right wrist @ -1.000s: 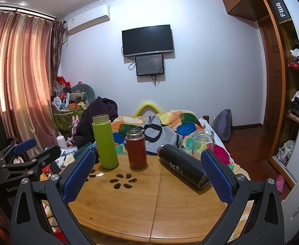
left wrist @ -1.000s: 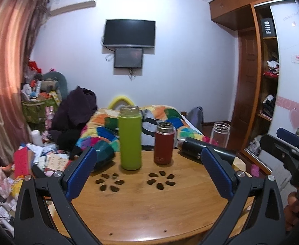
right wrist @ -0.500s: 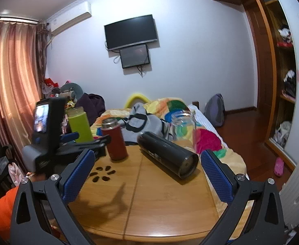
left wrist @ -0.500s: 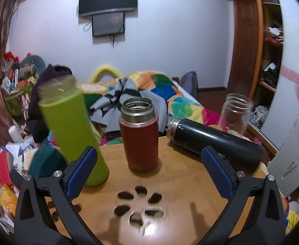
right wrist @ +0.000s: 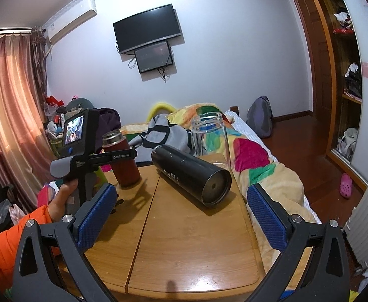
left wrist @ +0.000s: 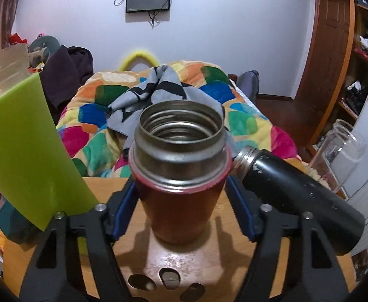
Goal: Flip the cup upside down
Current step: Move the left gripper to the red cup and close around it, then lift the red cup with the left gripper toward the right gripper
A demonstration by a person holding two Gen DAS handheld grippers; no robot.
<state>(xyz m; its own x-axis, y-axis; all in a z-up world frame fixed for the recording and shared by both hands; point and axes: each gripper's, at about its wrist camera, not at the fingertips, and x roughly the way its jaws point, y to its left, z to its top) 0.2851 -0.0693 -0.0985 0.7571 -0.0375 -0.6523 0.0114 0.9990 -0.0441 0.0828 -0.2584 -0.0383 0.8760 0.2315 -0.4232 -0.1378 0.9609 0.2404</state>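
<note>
A red cup (left wrist: 181,196) with a steel open mouth stands upright on the wooden table (left wrist: 143,259). My left gripper (left wrist: 181,209) has its blue pads against both sides of the cup's body, shut on it. The cup also shows in the right wrist view (right wrist: 123,161), with the left gripper (right wrist: 96,161) around it. My right gripper (right wrist: 181,216) is open and empty above the table's front part, short of a black flask (right wrist: 191,173) lying on its side.
A tall green bottle (left wrist: 25,156) stands close left of the red cup. The black flask (left wrist: 297,198) lies close to the cup's right. A clear glass jar (right wrist: 209,141) stands at the table's far edge. A bed with a colourful quilt (left wrist: 158,110) lies behind the table.
My left gripper moved forward to the red cup and closed on it. My right gripper moved closer to the table and the black flask, still open.
</note>
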